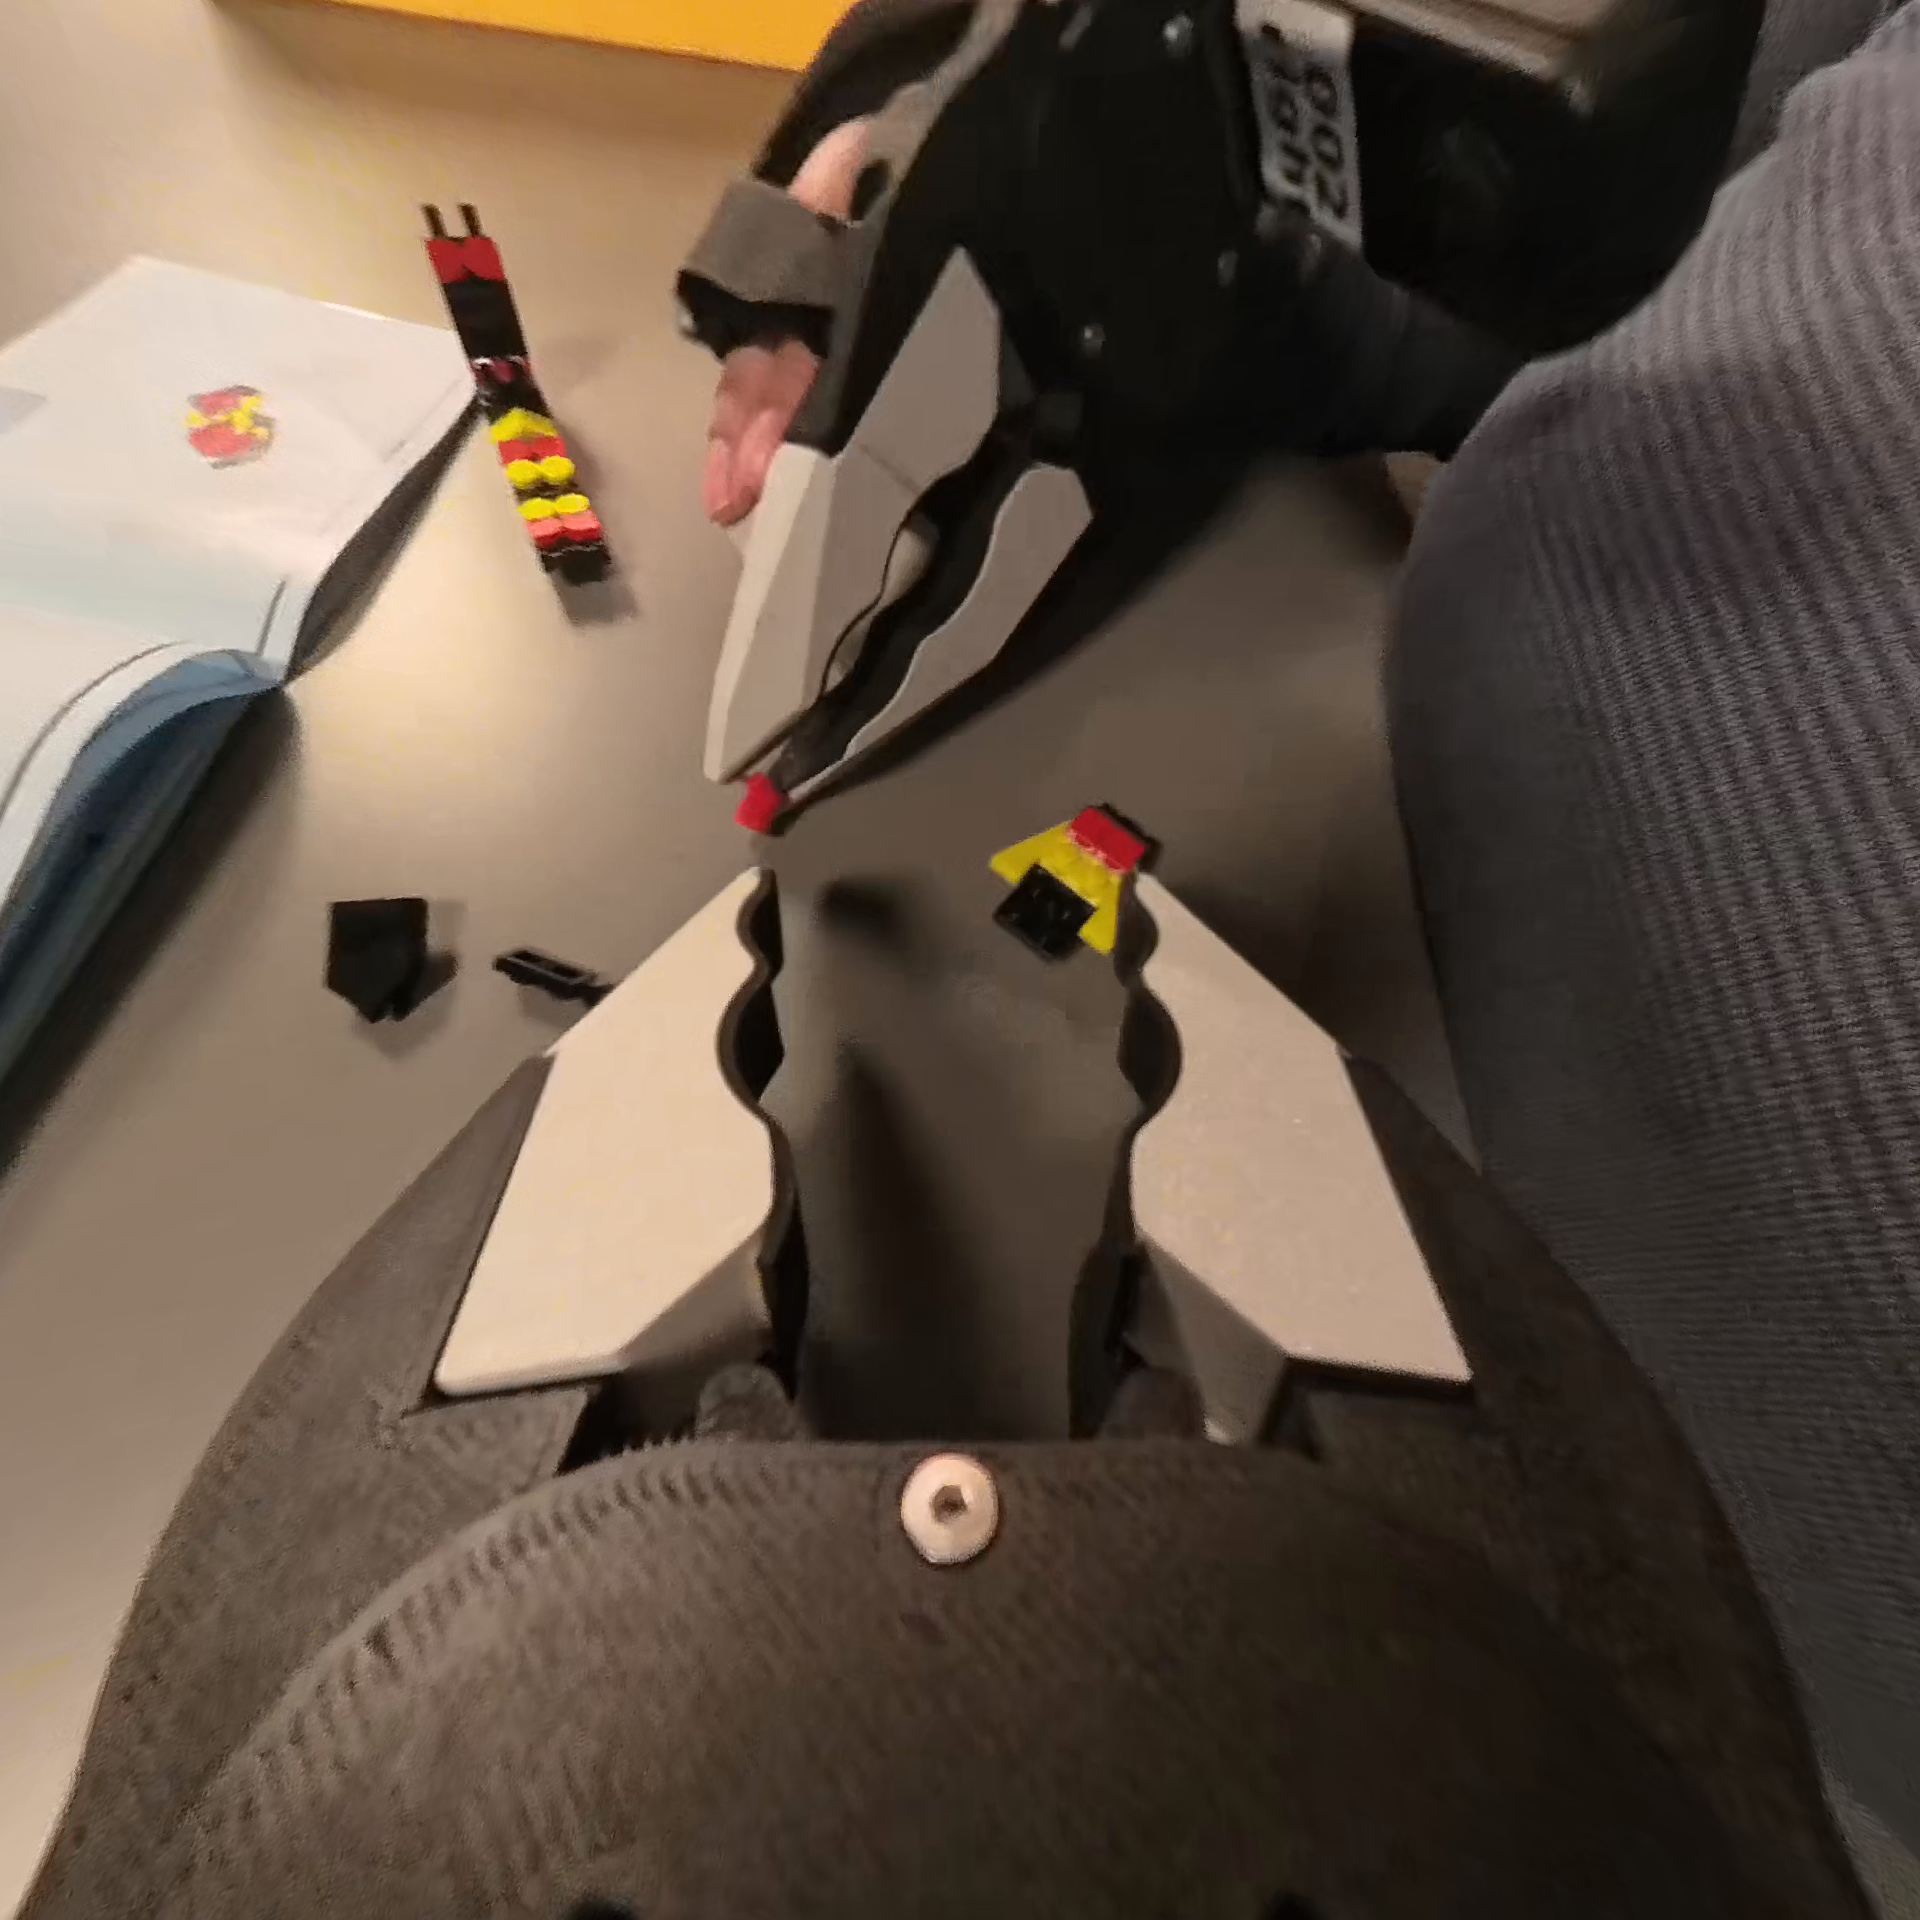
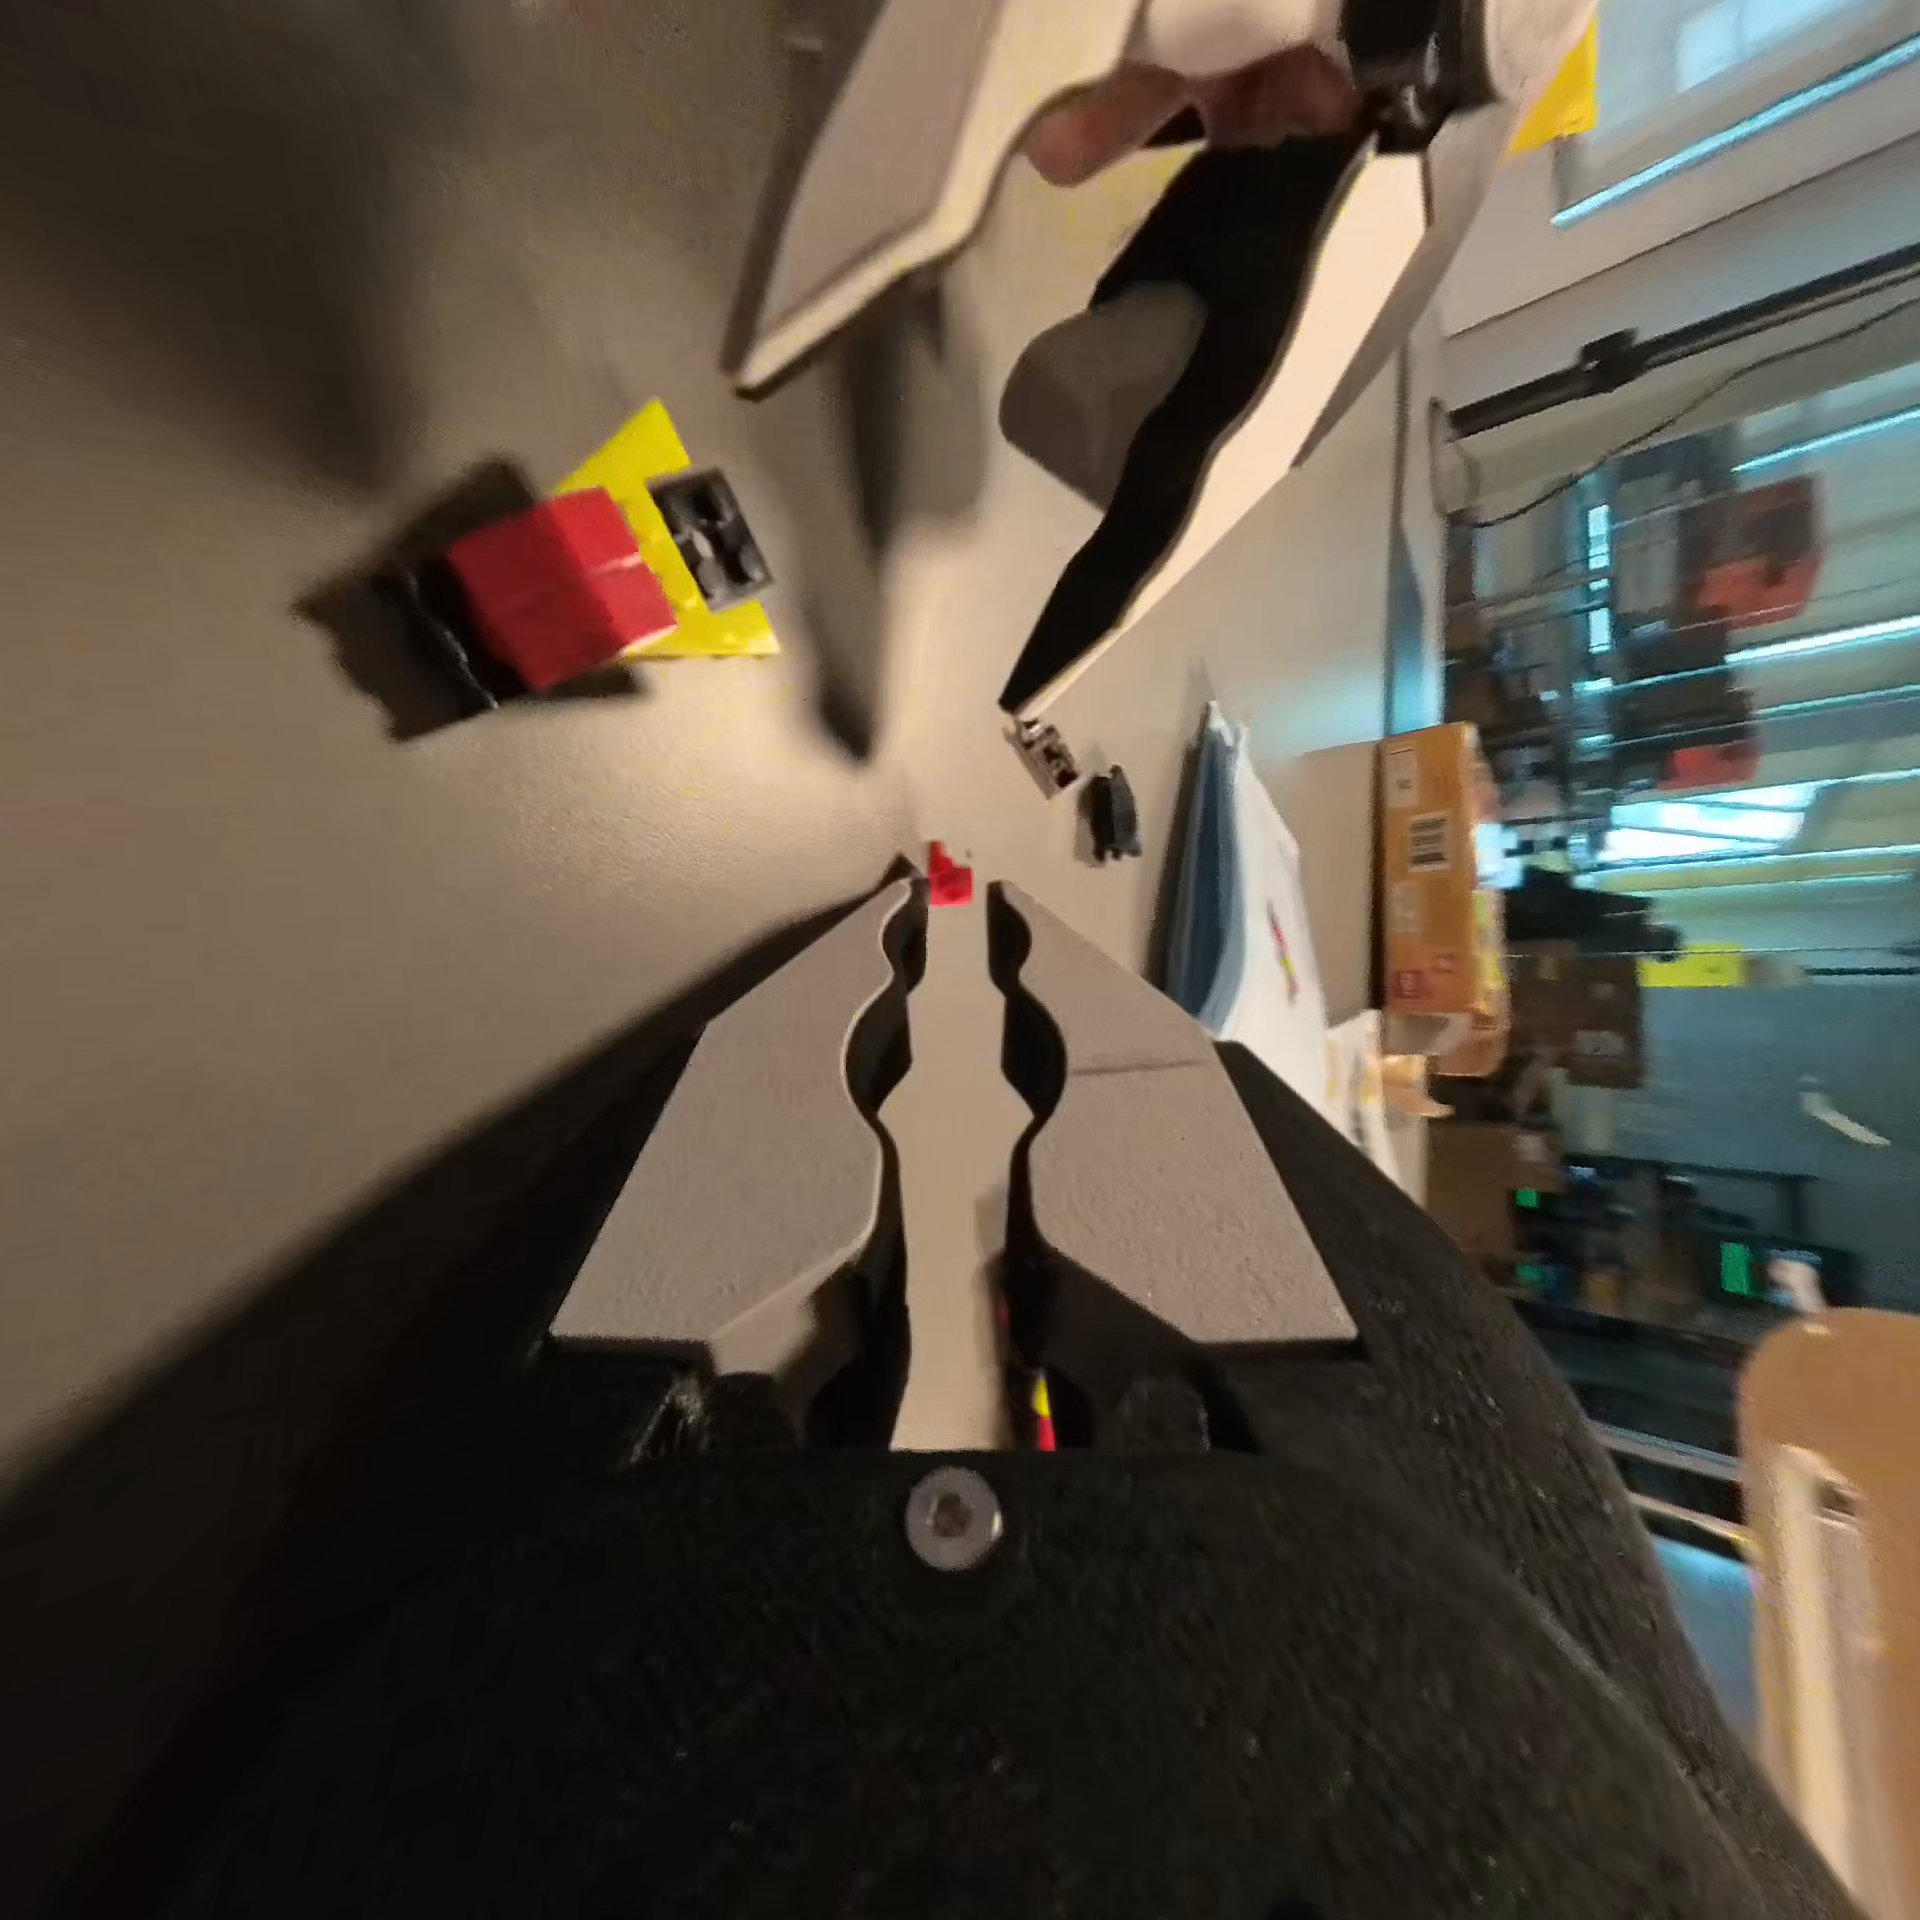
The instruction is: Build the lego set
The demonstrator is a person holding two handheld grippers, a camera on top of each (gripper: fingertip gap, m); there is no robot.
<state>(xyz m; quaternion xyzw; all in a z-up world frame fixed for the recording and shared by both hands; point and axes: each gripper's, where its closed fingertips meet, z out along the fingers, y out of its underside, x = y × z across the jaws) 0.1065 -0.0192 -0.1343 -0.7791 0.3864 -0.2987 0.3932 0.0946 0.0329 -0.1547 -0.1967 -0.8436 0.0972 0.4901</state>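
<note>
My right gripper (image 2: 952,885) is shut on a small red brick (image 2: 948,878). In the left wrist view it (image 1: 774,800) comes down from above and holds the red brick (image 1: 758,805) just over the table. My left gripper (image 1: 945,894) is open and empty, its fingertips near the table. A small yellow, red and black assembly (image 1: 1070,883) lies by its right fingertip, and also shows in the right wrist view (image 2: 582,571). A long black strip with red and yellow pieces (image 1: 520,416) lies farther back.
An open instruction booklet (image 1: 156,468) lies at the left. Two loose black pieces (image 1: 379,956) (image 1: 545,971) sit beside the left finger. A yellow box edge (image 1: 520,21) is at the back. Grey clothing (image 1: 1662,935) fills the right side. A cardboard box (image 2: 1434,883) stands beyond the booklet.
</note>
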